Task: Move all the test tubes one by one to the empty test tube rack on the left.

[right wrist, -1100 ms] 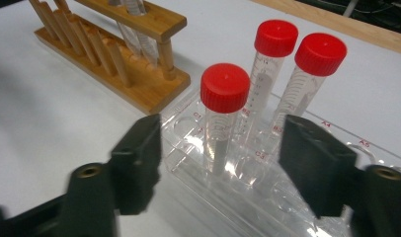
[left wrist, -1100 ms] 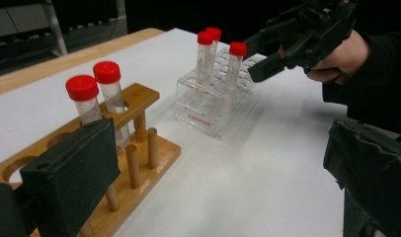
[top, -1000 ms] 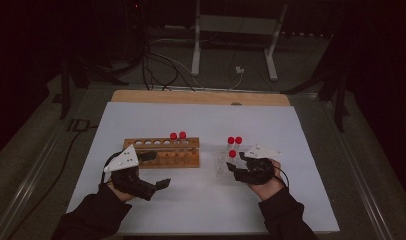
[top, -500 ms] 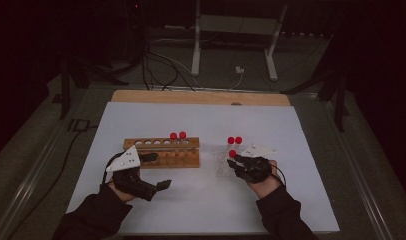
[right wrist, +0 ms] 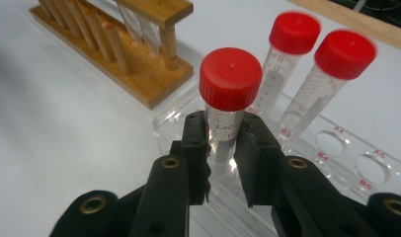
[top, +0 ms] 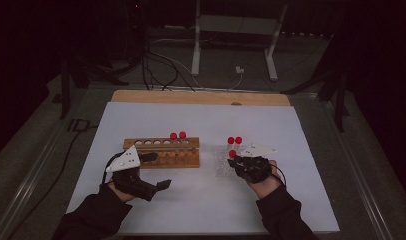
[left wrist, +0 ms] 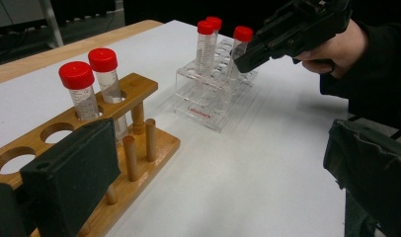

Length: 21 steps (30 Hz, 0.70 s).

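I am clamping my right gripper, its jaws having just closed, on the red-capped clear plastic tube standing upright in the transparent acrylic rack, so its long axis runs straight up. My left gripper is waiting open beside the wooden tube rack.

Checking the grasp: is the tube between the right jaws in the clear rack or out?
In: the tube stands upright in the clear rack.
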Available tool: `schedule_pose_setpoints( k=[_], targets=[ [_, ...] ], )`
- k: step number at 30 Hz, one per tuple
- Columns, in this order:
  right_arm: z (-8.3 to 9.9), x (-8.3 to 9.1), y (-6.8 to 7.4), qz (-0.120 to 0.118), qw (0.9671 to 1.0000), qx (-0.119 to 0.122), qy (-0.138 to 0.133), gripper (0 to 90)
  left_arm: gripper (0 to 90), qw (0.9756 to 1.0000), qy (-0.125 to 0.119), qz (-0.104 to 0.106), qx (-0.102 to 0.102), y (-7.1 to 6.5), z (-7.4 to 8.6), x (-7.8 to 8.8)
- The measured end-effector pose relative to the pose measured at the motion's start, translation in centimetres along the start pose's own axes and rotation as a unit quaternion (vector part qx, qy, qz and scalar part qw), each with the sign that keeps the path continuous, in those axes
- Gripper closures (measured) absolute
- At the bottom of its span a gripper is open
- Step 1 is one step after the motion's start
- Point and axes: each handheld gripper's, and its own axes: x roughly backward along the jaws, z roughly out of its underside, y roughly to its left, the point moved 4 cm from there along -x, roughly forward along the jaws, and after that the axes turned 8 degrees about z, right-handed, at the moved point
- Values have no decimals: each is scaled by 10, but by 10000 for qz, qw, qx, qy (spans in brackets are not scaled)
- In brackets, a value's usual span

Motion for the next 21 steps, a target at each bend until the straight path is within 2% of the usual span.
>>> schedule_pose_setpoints(
  k=[21],
  targets=[
    [-25, 40, 0, 94, 9984, 68, -549, 747, 13, 10000, 28, 57, 12, 0, -1, 0]
  ],
)
